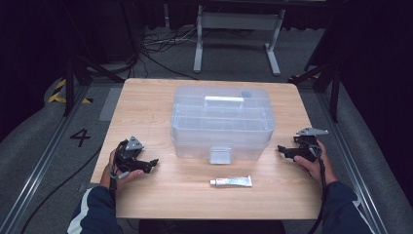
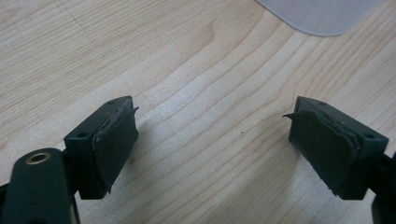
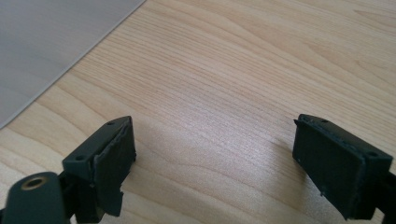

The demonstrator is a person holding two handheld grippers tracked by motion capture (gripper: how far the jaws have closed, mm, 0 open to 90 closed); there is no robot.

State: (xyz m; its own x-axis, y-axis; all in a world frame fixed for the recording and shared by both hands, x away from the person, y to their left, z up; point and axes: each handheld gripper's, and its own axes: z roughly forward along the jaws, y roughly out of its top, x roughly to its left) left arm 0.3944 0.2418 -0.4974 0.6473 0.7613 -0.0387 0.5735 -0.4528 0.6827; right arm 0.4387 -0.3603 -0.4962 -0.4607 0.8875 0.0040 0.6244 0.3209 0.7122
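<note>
Both tongs (image 2: 212, 140) (image 3: 212, 163) spread, empty; storage box (image 2: 322, 14) cut off at frame edge.

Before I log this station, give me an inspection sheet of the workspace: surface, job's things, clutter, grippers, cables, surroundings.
Surface: light wooden table, bare where nothing stands.
Job's things: clear plastic storage box at the centre, lid on, front latch facing the person; small white tube lying flat in front of it, apart from the box.
Clutter: nothing seen.
Grippers: left gripper at the table's left, jaws open and empty; right gripper at the right, jaws open and empty. Both point inward toward the box.
Cables: right gripper's cable trailing along the forearm; loose floor cables behind the table.
Surroundings: grey floor, metal frame legs, a painted 4.
</note>
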